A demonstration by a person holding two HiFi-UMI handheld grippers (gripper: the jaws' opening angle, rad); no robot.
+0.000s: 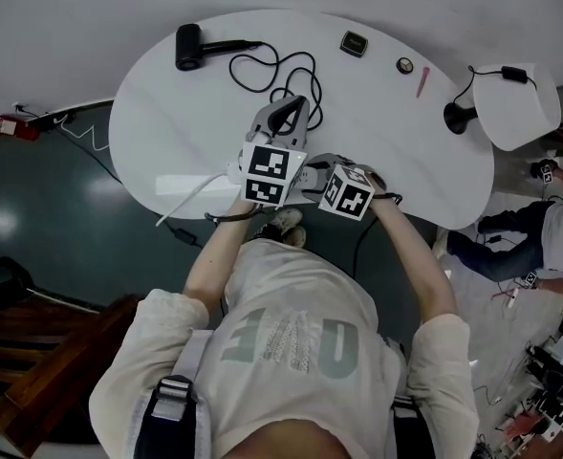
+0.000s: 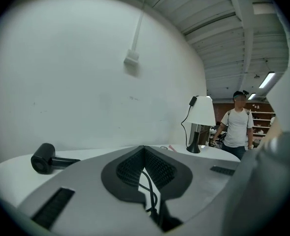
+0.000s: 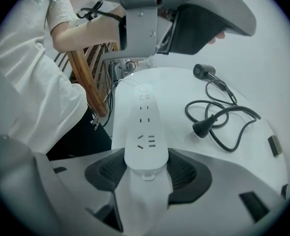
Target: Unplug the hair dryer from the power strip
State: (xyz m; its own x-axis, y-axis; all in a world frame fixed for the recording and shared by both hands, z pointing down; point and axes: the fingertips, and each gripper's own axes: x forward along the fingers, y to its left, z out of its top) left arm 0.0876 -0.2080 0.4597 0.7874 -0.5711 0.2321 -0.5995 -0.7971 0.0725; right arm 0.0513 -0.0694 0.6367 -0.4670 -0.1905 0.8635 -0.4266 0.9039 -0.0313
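Hair dryer plug (image 3: 204,127) loose on table (image 3: 174,90), 2 o'clock of power strip (image 3: 144,127) | right gripper (image 3: 145,168) pinching strip's end | left gripper (image 2: 144,151) jaws pressed together

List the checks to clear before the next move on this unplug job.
1. Plug out of the power strip: ok, it lies free on the table.
2. Visible strip sockets empty: ok.
3. Right gripper clamped on the strip's end: ok.
4. Left gripper jaws together, holding nothing: ok.
5. Hair dryer resting on the table, away from both grippers: ok.
6. Strip's far end fully on the table: cannot tell.
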